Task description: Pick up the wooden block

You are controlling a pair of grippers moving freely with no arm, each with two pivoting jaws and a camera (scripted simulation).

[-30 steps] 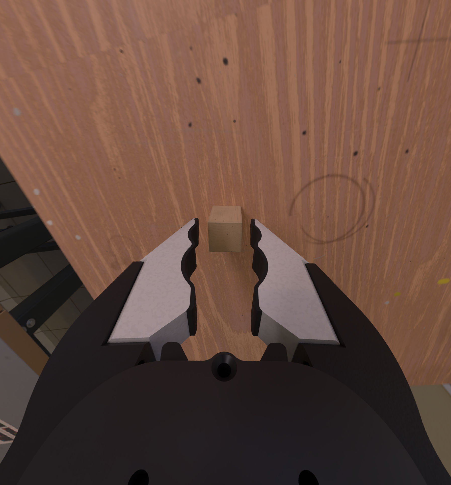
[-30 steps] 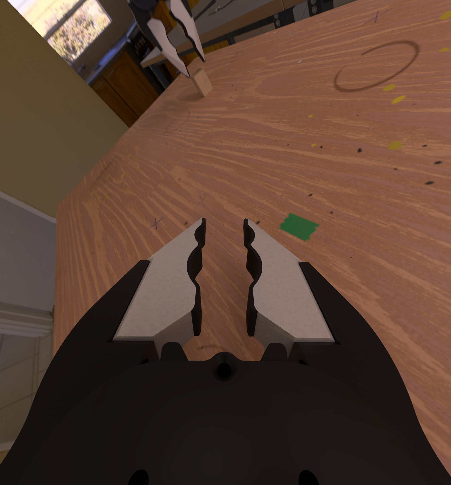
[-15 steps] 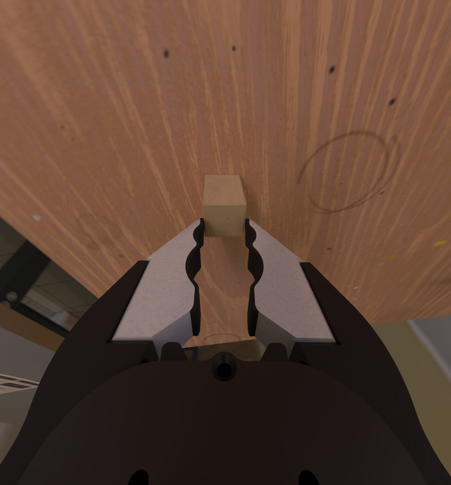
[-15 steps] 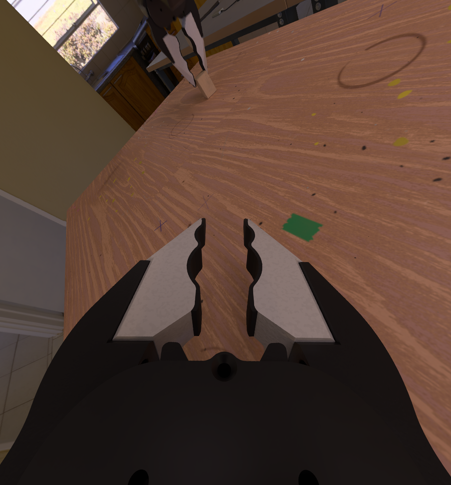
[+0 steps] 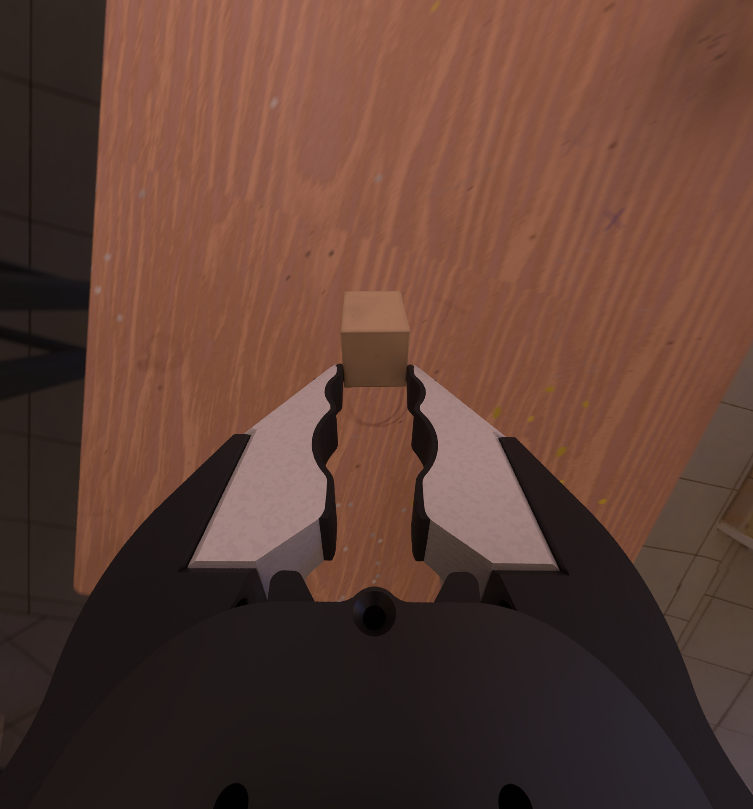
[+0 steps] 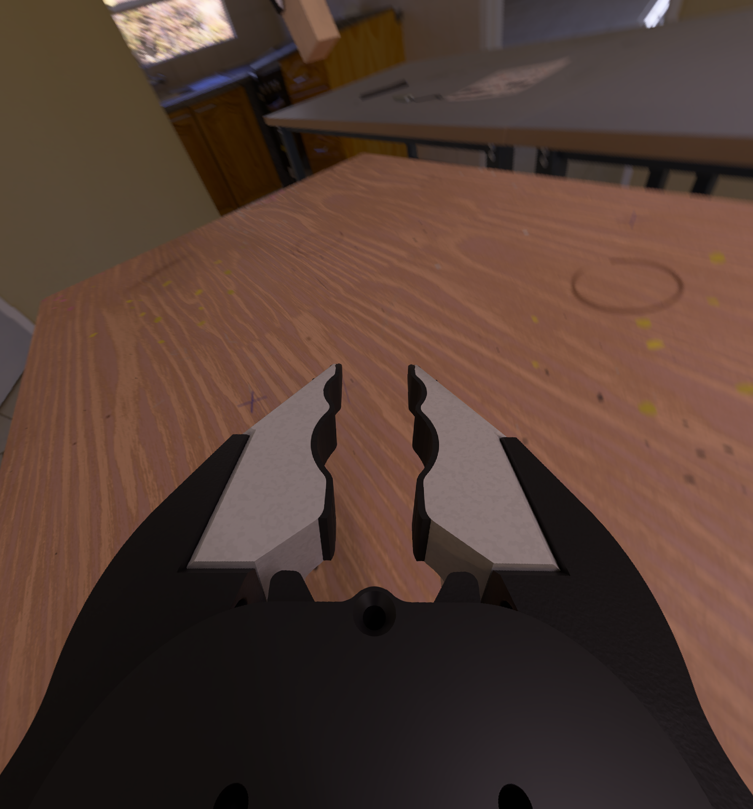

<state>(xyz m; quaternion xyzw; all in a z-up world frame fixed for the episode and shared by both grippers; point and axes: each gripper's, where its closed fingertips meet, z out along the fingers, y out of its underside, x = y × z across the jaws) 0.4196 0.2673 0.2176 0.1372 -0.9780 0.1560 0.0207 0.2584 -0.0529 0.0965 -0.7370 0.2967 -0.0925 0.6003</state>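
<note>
A small light wooden block [image 5: 375,346] sits pinched between the tips of my left gripper [image 5: 374,377], which is shut on it and holds it high above the wooden table [image 5: 453,175]. In the right wrist view the same block [image 6: 312,30] hangs in the air at the top edge, well above the table [image 6: 409,284]; the left gripper holding it is almost wholly cut off there. My right gripper [image 6: 374,377] is open and empty, low over the near left part of the table.
A dark ring mark [image 6: 627,285] is on the table at the right. A second grey table [image 6: 541,96] stands beyond the far edge. A yellow wall [image 6: 59,153] and wooden cabinets [image 6: 225,144] are at the left. The table's left edge [image 5: 90,306] drops to dark floor.
My left gripper shut on the block and lifted it well above the table. The right gripper's view tilted up, showing the table's far edge and the room beyond.
</note>
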